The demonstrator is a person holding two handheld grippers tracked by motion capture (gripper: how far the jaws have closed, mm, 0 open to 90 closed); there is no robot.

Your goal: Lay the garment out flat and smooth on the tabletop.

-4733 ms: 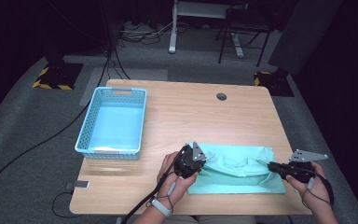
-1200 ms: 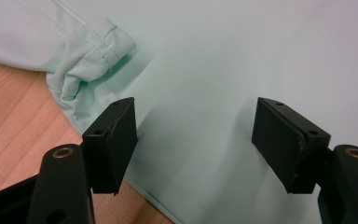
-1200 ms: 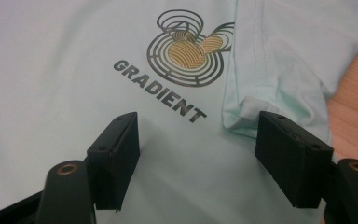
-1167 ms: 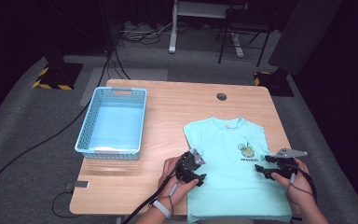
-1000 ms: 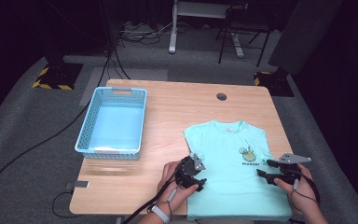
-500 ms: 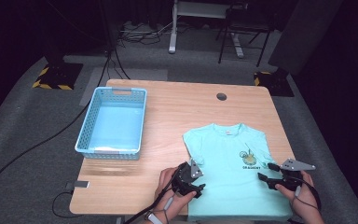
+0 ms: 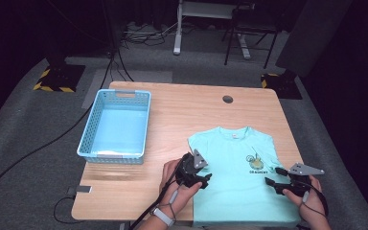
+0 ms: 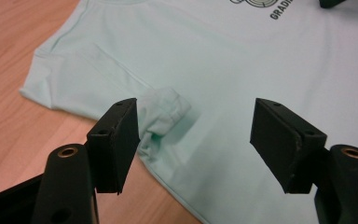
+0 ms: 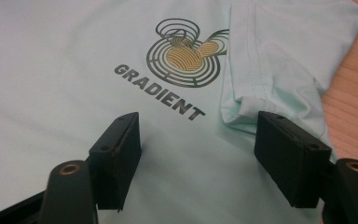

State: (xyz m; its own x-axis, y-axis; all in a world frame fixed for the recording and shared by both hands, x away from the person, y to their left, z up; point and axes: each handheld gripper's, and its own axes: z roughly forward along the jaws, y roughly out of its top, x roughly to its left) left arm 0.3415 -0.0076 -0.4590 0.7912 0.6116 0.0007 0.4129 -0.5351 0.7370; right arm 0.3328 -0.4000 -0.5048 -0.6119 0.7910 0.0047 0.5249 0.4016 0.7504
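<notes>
T-shirt point(image 7: 242, 177) lies flat at the bench's point(image 7: 182, 110) near right corner; left hand-held gripper point(image 8: 193, 135) and right hand-held gripper point(image 9: 198, 149), jaws apart, should each clamp the adjacent folded sleeve squarely.

Mint T-shirt point(image 7: 239, 177) flat, print up

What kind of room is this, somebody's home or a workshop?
Most likely a lab or recording studio, not a home: a lone wooden table stands on grey carpet amid dark surroundings, cables trail across the floor, and yellow-black hazard tape marks equipment bases behind.
</notes>
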